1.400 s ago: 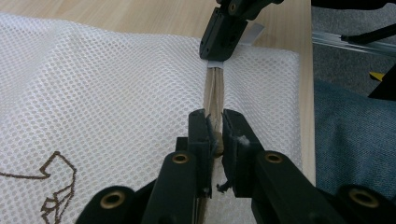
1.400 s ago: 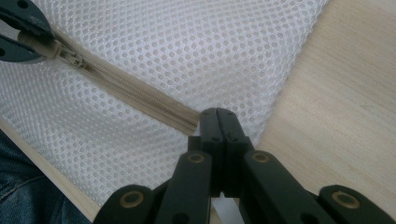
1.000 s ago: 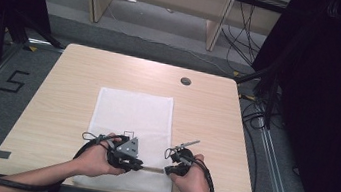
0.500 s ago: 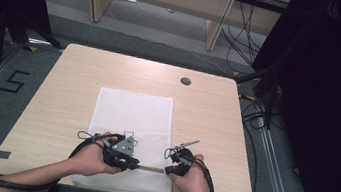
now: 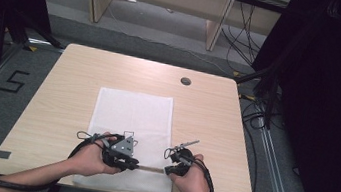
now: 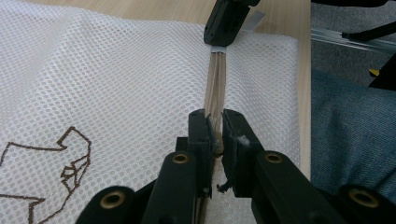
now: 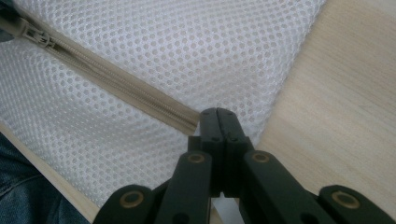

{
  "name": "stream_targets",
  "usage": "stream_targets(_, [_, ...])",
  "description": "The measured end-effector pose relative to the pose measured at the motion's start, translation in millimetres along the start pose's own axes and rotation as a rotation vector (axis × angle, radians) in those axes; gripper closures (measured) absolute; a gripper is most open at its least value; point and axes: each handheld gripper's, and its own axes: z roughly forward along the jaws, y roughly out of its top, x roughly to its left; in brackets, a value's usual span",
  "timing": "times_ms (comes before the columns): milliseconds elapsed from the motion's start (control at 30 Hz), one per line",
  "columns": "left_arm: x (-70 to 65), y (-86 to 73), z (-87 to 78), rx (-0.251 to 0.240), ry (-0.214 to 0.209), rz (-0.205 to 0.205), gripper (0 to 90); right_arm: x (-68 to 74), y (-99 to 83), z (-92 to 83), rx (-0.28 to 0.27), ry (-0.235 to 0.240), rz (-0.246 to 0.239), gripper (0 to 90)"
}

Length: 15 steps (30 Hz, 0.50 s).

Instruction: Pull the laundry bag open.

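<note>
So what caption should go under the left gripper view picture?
Left tool shut on the beige zipper of a white mesh bag, right tool pinching its far end.

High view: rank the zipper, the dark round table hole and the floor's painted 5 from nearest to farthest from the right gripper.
From the right gripper:
1. Zipper, right at its jaws, on the mesh bag's near edge.
2. Table hole, far side of the table.
3. Painted 5, on the floor, far left.

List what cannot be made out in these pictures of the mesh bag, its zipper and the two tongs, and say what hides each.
- Zipper slider, left gripper view: mostly hidden between the left tongs.
- Zipper end, right gripper view: covered by the shut right tongs, so what they pinch is unclear.
- Mesh bag near edge, high view: hidden by hands.
- Brown print, left gripper view: cut off by the frame edge.
</note>
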Motion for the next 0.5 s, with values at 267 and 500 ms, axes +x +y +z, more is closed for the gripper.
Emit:
stream_targets(267, [-0.1,-3.0,-2.7,-0.016,-0.006,-0.023,81.9,-0.1,0.2,-0.1,0.003,0.003,0.002,90.0])
stream_targets(500, [1.0,-4.6,-5.1,-0.023,-0.009,-0.03,82.0,-0.3,0.0,0.0,0.0,0.001,-0.001,90.0])
